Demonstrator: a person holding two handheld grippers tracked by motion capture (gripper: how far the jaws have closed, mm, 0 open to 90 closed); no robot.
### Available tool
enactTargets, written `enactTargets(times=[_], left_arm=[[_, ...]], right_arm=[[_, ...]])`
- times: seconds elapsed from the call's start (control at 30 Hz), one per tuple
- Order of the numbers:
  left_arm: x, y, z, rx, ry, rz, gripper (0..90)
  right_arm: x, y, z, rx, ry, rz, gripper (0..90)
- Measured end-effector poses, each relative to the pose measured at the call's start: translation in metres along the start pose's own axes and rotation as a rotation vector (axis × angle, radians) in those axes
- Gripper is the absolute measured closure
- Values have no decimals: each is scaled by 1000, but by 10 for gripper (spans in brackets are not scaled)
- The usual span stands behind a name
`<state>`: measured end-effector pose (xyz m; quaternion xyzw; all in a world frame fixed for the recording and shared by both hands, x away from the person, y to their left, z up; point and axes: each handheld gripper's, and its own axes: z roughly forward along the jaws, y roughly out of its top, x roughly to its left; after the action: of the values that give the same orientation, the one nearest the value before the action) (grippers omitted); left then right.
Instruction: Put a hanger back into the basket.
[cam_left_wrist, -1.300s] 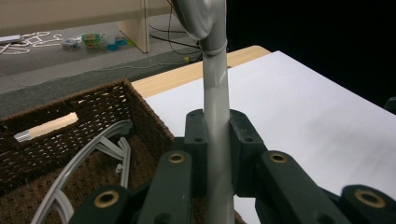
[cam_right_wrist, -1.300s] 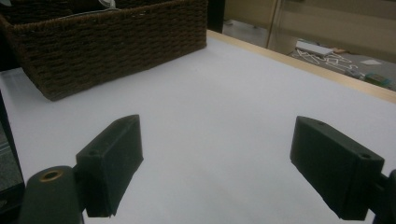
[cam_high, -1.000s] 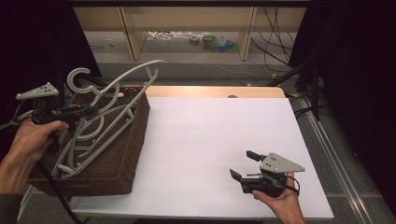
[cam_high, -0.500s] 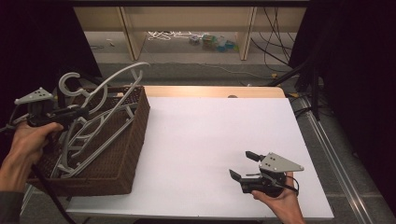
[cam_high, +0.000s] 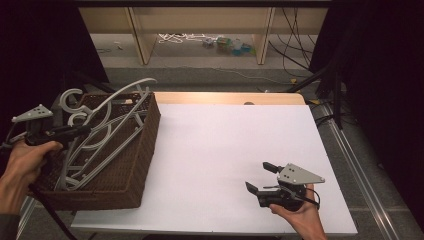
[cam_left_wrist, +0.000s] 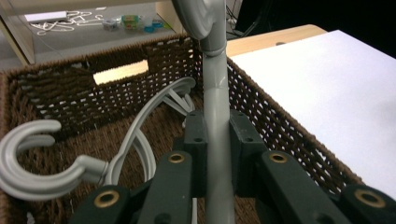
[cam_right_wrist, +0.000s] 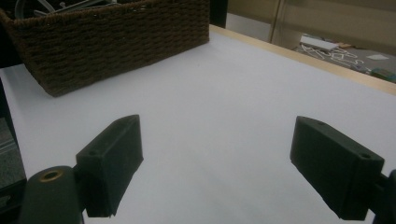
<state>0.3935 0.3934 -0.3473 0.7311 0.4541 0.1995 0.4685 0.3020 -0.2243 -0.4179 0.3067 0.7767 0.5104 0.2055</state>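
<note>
Now, w/ our left gripper (cam_left_wrist: 217, 154) pinching the grey plastic hanger (cam_left_wrist: 215, 93) by its neck over the brown wicker basket (cam_high: 145, 145), we'd lift straight up, avoiding tangles w/ others; right gripper (cam_high: 262, 177) spread, idle.

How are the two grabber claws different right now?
The left gripper is shut on a grey hanger, while the right gripper is wide open and holds nothing. The left gripper is over the wicker basket; the right gripper is low over the bare white table, far from it. Both have black jaws and a hand holding them.
</note>
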Motion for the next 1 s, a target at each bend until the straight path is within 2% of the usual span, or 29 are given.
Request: enactTargets(times=[0.07,0.2,0.33,0.47,0.57,0.8,0.97,1.0], left_arm=[[2,-3,0,10,-3,-5,795],[6,-9,0,27,8,-13,795],[12,-17,0,51,13,-37,795],[13,-22,1,79,12,-32,795],[15,-25,2,90,8,-40,794],[19,-28,2,90,23,-64,794],[18,-30,8,126,26,-57,794],[18,-30,9,139,33,-59,794]], right_arm=[[1,0,0,10,8,8,179],[0,0,1,-11,2,-3,179],[0,0,0,6,6,5,179],[0,0,0,2,4,-1,179],[0,0,1,-10,2,-1,179],[0,0,0,5,2,-1,178],[0,0,1,-3,9,0,178],[0,-1,3,-19,10,1,178]])
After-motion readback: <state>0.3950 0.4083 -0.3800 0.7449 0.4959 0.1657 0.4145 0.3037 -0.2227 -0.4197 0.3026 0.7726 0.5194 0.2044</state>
